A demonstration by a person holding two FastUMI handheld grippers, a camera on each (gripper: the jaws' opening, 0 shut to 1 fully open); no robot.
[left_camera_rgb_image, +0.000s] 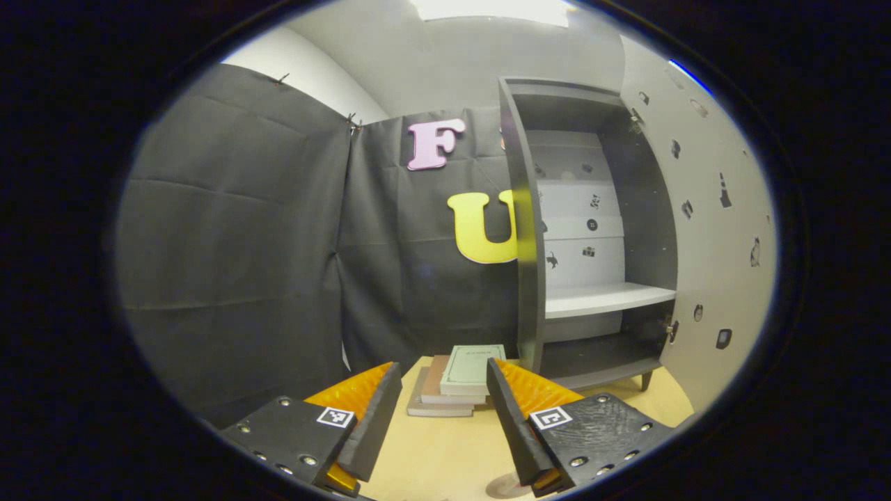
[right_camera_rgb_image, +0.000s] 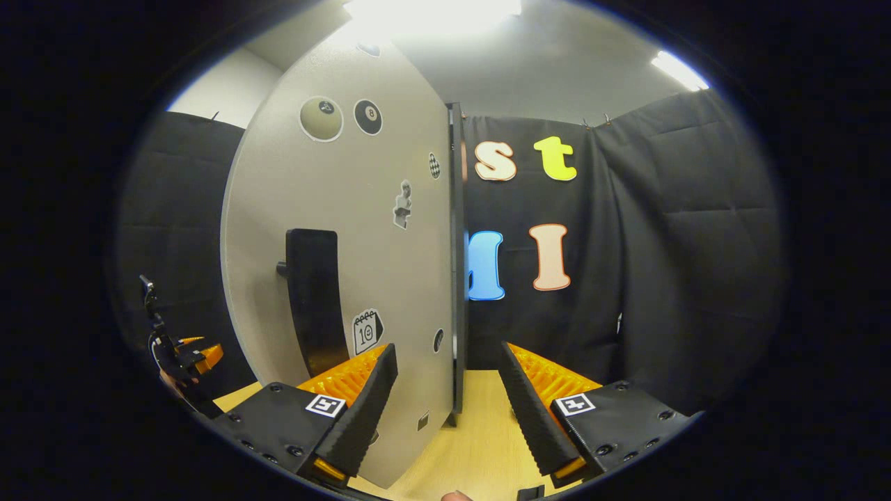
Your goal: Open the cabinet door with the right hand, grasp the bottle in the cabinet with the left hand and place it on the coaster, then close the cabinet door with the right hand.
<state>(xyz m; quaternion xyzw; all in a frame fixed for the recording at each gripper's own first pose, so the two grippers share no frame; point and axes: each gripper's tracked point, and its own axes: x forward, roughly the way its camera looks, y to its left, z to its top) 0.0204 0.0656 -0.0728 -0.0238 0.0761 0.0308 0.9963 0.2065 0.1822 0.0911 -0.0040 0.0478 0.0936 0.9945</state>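
The grey cabinet (left_camera_rgb_image: pixel 529 229) stands open on the wooden table. Its white shelf (left_camera_rgb_image: pixel 605 299) and dark bottom board (left_camera_rgb_image: pixel 592 358) carry nothing where I see them. The open door (left_camera_rgb_image: pixel 717 229), dotted with stickers, swings out to the right. My left gripper (left_camera_rgb_image: pixel 443 365) is open in front of the cabinet and holds nothing. A round grey disc (left_camera_rgb_image: pixel 502 486), probably the coaster, peeks out beside its right finger. In the right gripper view the door's outer face (right_camera_rgb_image: pixel 390 209) carries a black handle (right_camera_rgb_image: pixel 313 299). My right gripper (right_camera_rgb_image: pixel 447 348) is open, with the door's edge (right_camera_rgb_image: pixel 457 257) between its fingers and farther off.
A stack of books (left_camera_rgb_image: pixel 456 386) lies on the table (left_camera_rgb_image: pixel 445 452) left of the cabinet. The other gripper (right_camera_rgb_image: pixel 188 358) shows small at the far left of the right gripper view. Black cloth walls close in behind and on both sides.
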